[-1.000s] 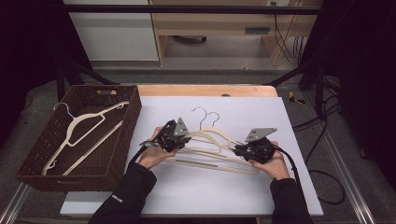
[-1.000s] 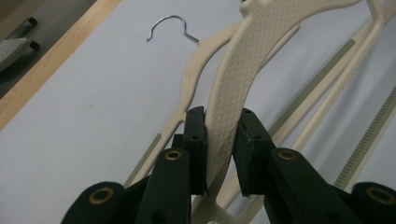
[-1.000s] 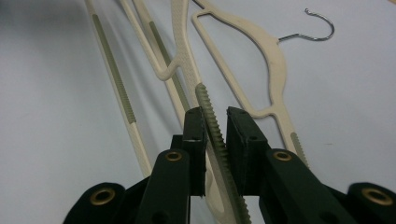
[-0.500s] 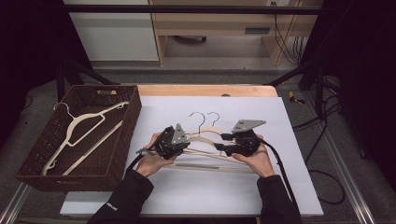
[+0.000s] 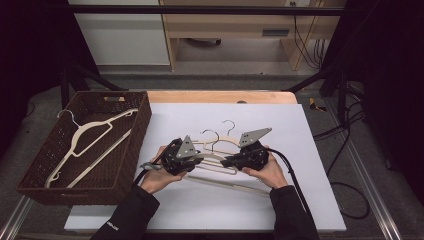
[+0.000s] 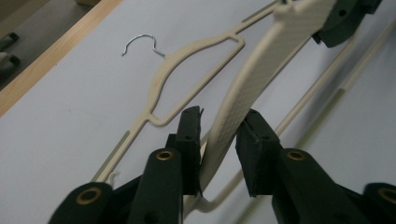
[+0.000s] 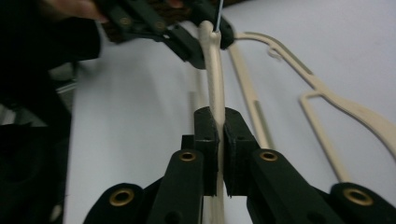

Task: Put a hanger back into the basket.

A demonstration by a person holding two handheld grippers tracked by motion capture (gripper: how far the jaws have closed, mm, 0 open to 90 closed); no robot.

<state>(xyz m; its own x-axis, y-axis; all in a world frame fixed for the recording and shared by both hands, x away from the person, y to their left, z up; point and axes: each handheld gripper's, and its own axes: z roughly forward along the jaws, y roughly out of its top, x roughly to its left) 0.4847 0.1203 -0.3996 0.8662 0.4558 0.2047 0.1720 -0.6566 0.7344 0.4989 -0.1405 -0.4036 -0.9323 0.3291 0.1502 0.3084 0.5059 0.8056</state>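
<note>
The cream hanger point(image 5: 214, 159) is held off the white table top point(image 5: 300, 150) between the two grippers, a little in front of the middle of the table and toward the person's edge. In the right gripper view the same hanger's thin arm point(image 7: 215, 74) runs straight up from between the black jaws, which press on it from both sides with no gap showing; those jaws have just been closing onto it. The right gripper point(image 5: 240, 161) thus has a firm hold on one arm of the hanger. The left gripper point(image 5: 186, 161) takes the other arm: in the left gripper view the wide ribbed shoulder point(image 6: 243, 93) passes between the jaws, which stand somewhat apart; one pad lies against the plastic while a slight gap shows on the other side. Those jaws have just been opening a little with the hanger between them.

A second cream hanger point(image 5: 227, 140) lies flat on the white top just behind the held one, its wire hook point(image 5: 229, 123) pointing toward the far edge. At the left edge of the table stands a dark wicker basket point(image 5: 125, 100) with another pale hanger point(image 5: 82, 135) lying inside it.
</note>
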